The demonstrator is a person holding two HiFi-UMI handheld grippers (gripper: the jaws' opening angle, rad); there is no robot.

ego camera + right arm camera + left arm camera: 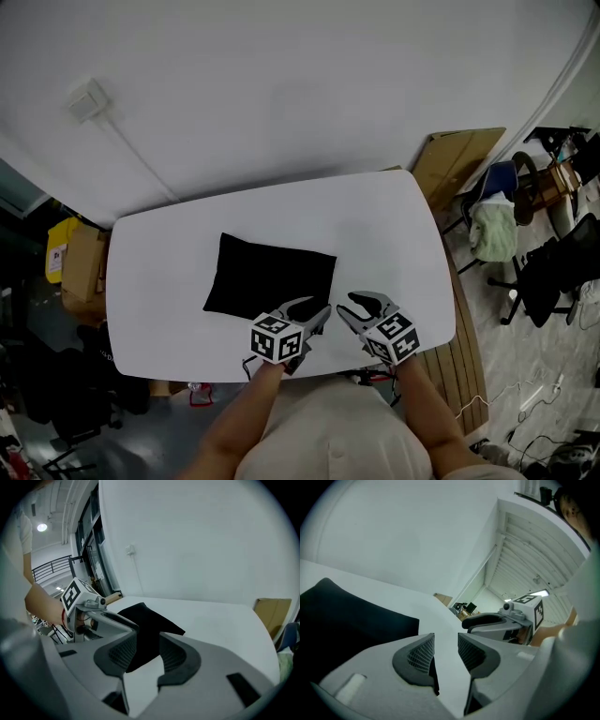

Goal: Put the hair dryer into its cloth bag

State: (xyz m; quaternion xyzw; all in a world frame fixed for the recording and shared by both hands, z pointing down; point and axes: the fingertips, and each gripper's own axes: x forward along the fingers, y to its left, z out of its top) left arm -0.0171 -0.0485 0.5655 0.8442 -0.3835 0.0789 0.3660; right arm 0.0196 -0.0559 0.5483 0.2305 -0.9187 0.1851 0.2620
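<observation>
A black cloth bag [270, 278] lies on the white table [384, 220], left of centre. No hair dryer shows in any view. My left gripper [315, 310] hovers over the table's near edge by the bag's near right corner, jaws open and empty. In the left gripper view its pads [423, 654] stand apart over bare table, the bag [347, 616] off to the left. My right gripper [353, 307] hangs just right of the left one, open with nothing between its fingers. In the right gripper view the bag [145, 616] lies beyond the gap between the jaws.
A cardboard panel [455, 164] leans by the table's far right corner. Chairs with a pale cloth [494, 230] stand on the right, a slatted wooden board [464, 361] below them. Cardboard boxes [80, 267] sit at the table's left end. A wall socket [89, 98] with its cable is behind.
</observation>
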